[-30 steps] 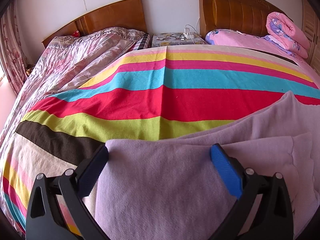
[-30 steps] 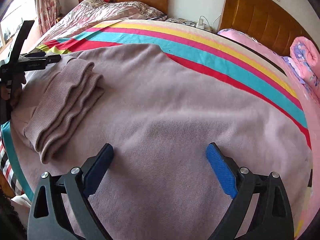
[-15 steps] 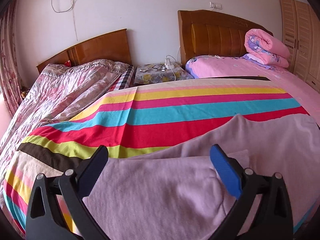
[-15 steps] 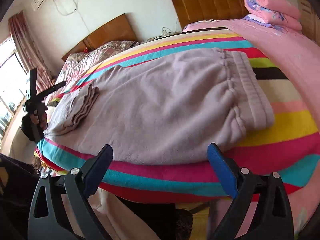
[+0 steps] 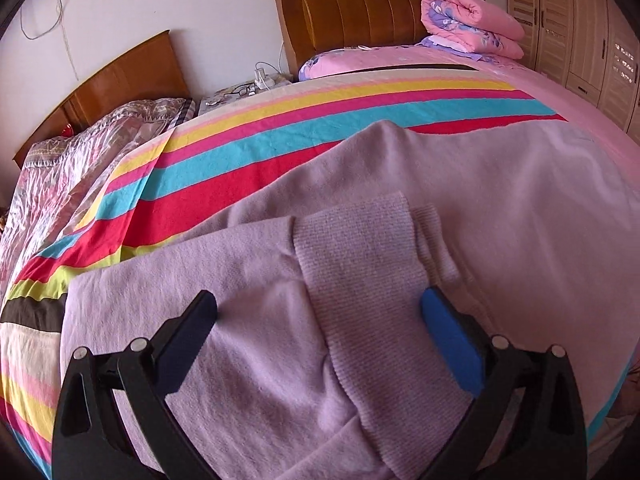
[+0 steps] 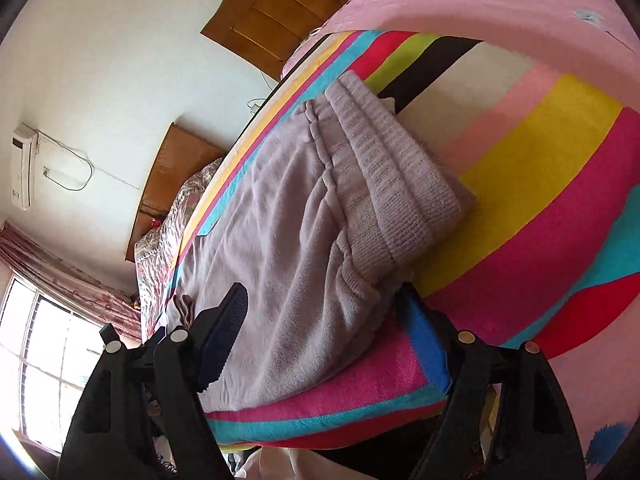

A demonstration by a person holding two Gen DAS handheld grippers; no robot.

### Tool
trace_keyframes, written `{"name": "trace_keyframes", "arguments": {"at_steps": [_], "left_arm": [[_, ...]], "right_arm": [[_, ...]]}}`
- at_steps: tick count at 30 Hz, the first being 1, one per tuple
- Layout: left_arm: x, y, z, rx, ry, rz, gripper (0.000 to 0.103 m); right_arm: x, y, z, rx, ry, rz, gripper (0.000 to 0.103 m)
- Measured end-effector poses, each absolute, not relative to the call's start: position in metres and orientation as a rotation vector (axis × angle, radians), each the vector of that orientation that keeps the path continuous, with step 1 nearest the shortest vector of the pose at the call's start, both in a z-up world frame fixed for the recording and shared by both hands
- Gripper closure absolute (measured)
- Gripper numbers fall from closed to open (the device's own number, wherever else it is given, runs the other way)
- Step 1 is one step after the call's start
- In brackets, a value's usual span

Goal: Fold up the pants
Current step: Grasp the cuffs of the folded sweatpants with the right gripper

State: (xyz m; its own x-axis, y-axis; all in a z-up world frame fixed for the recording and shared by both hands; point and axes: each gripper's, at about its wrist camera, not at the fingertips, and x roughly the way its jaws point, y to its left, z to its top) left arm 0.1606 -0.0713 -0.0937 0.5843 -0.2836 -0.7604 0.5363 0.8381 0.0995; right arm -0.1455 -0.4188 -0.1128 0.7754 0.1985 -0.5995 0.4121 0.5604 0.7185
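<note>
Since half a second, the right hand-held gripper [image 6: 324,332] dropped to the waistband [image 6: 396,184] of the lilac pants [image 5: 500,200] on the bed [image 5: 340,120]; both jaw pairs apart, left hand-held gripper [image 5: 320,328] over the cuffs [image 5: 360,248]. Next fold needs a waistband pinch.

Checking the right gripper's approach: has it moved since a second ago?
Yes. The right gripper swung from above the pants to their waistband at the bed edge.

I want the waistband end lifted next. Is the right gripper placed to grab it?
Probably yes: the right gripper is open at the waistband end of the pants, with nothing between.
</note>
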Motion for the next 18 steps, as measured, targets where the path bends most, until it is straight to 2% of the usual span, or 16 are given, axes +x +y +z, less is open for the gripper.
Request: {"name": "trace_keyframes", "arguments": {"at_steps": [2, 4, 7, 8, 10, 13, 14, 15, 18], "left_arm": [[0.165, -0.067, -0.096, 0.299, 0.845, -0.509, 0.001], [0.166, -0.066, -0.098, 0.290, 0.850, -0.516, 0.001], [0.166, -0.066, -0.099, 0.291, 0.850, -0.518, 0.001], [0.167, -0.066, -0.099, 0.287, 0.852, -0.521, 0.001], [0.167, -0.065, -0.099, 0.281, 0.857, -0.525, 0.001], [0.168, -0.066, -0.099, 0.280, 0.857, -0.525, 0.001], [0.169, -0.065, -0.099, 0.279, 0.858, -0.526, 0.001], [0.169, -0.066, -0.099, 0.280, 0.858, -0.525, 0.001], [0.168, -0.065, -0.099, 0.281, 0.857, -0.526, 0.001]], "right_arm": [[-0.157, -0.424, -0.113, 1.011, 0.676, -0.217, 0.035], [-0.160, -0.429, -0.116, 1.037, 0.650, -0.242, 0.036], [-0.146, -0.423, -0.111, 0.973, 0.707, -0.230, 0.032], [-0.138, -0.418, -0.109, 0.944, 0.743, -0.211, 0.027], [-0.122, -0.406, -0.107, 0.910, 0.845, -0.116, 0.025], [-0.111, -0.393, -0.110, 0.908, 0.920, 0.016, 0.030], [-0.111, -0.394, -0.108, 0.884, 0.921, -0.037, 0.040], [-0.115, -0.401, -0.107, 0.915, 0.889, -0.089, 0.043], [-0.117, -0.416, -0.112, 1.047, 0.803, -0.141, 0.043]]}}
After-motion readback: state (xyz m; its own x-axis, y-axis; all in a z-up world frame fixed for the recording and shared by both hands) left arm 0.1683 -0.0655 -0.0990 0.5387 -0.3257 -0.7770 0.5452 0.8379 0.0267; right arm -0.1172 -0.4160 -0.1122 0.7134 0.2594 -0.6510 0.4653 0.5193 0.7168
